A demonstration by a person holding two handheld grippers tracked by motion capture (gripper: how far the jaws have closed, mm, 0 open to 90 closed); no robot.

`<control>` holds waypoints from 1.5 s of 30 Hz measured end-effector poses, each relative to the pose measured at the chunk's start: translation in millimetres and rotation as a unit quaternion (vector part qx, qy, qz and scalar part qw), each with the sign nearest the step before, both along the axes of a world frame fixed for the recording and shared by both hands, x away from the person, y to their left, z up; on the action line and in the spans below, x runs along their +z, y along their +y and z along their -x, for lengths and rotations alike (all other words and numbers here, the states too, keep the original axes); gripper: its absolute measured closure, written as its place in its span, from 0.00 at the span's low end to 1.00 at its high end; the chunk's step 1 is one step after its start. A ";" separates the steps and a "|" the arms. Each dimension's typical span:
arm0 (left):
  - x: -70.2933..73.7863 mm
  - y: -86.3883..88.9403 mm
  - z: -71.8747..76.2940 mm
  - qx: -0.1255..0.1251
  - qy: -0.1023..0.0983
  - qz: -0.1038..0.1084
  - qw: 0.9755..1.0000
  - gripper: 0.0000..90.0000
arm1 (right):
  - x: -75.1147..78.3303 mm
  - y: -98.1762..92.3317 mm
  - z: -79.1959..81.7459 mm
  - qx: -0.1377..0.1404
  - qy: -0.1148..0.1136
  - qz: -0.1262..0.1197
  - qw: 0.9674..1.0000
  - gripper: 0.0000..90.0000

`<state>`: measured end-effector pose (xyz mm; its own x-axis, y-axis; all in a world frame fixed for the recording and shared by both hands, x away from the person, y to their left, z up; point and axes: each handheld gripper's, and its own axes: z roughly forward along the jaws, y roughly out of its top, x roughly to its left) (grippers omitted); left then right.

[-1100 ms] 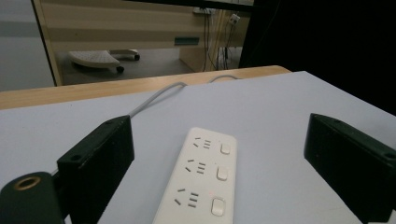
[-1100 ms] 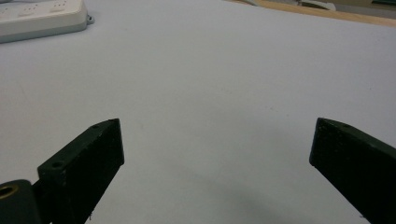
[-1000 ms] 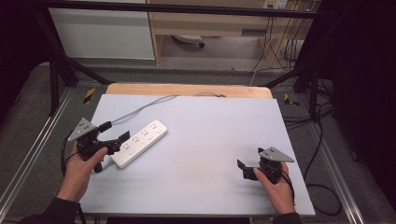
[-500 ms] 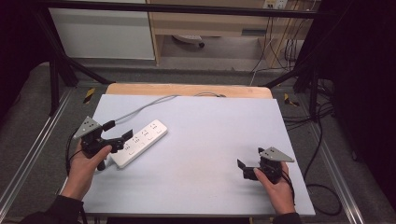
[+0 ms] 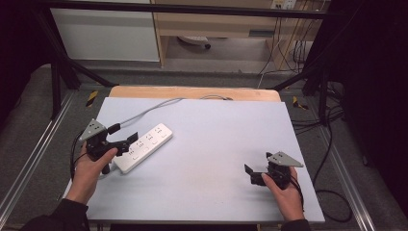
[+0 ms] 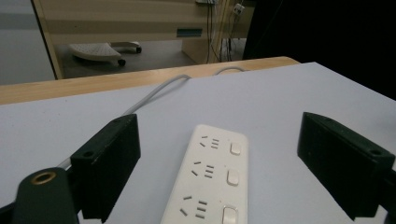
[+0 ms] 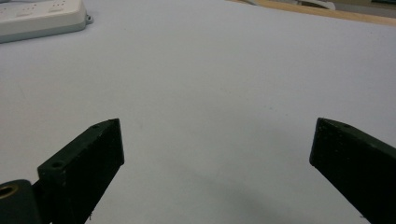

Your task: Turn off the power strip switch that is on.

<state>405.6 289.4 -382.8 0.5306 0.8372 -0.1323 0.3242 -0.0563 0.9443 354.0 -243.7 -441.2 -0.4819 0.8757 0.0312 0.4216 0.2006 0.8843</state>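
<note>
Since a second ago our left gripper (image 5: 126, 142) has edged slightly up the table along the white power strip (image 5: 143, 147), its jaws just closing a little yet wide apart, one on each side of the strip and clear of it. We see the strip lying flat on the grey table (image 5: 207, 139), left of centre, its grey cable (image 5: 144, 112) trailing toward the far edge. Our right gripper (image 5: 254, 174) rests near the right edge, jaws spread over bare tabletop
</note>
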 end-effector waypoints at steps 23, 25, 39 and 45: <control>-10.2 -4.1 -9.3 -0.001 0.025 -0.024 0.999 0.24 | -0.2 -1.4 -0.7 -0.003 0.001 -0.002 1.000 0.04; -10.9 -3.8 -9.9 0.000 0.026 -0.025 0.999 0.25 | -0.5 -1.2 -1.1 -0.002 0.000 0.000 1.000 0.04; -17.4 -7.4 -14.1 -0.004 0.042 -0.046 0.998 0.35 | -0.1 -1.3 -1.0 -0.003 0.001 0.000 1.000 0.04; -18.3 -7.5 -13.7 -0.011 0.049 -0.052 0.997 0.40 | -0.3 -1.2 -1.3 -0.002 0.001 0.001 1.000 0.04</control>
